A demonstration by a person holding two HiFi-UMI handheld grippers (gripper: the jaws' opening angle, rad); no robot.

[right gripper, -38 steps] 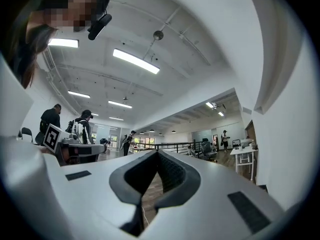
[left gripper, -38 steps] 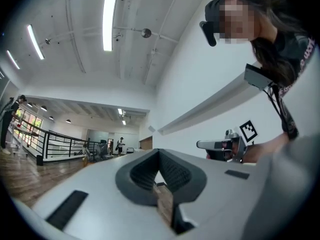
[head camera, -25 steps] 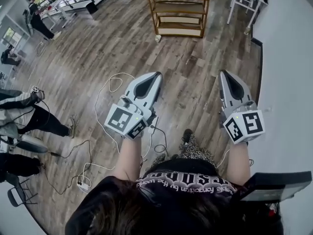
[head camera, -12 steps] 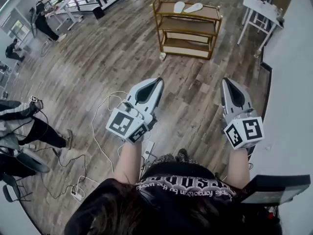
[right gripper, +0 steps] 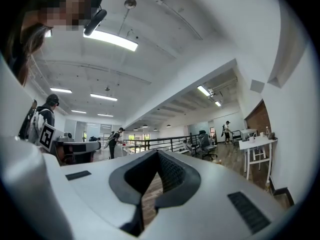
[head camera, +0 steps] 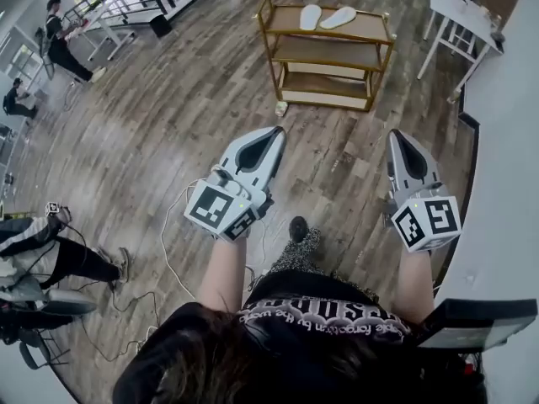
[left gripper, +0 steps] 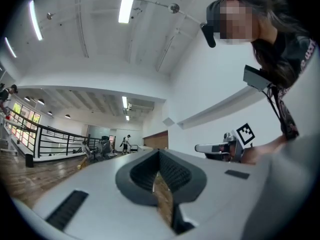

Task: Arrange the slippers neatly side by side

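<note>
**Head view.** One white flat slipper (head camera: 311, 16) and a second white slipper (head camera: 338, 17) lie splayed, just beside each other, near the rear edge of the top shelf of a three-tier wooden rack (head camera: 370, 27). The grey left gripper (head camera: 277, 130) and grey right gripper (head camera: 394, 134) point towards the rack, fingers clenched on nothing. Compared with one second ago, the rack stands nearer and larger, and both grippers reach closer to it across the wood-plank floor (head camera: 168, 124).

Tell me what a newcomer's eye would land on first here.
The left hand-held gripper and right hand-held gripper dominate the head view's foreground, held out over the wood floor, jaws together and empty. Ahead stands a wooden shelf rack with a pair of white slippers lying on its top shelf.
</note>
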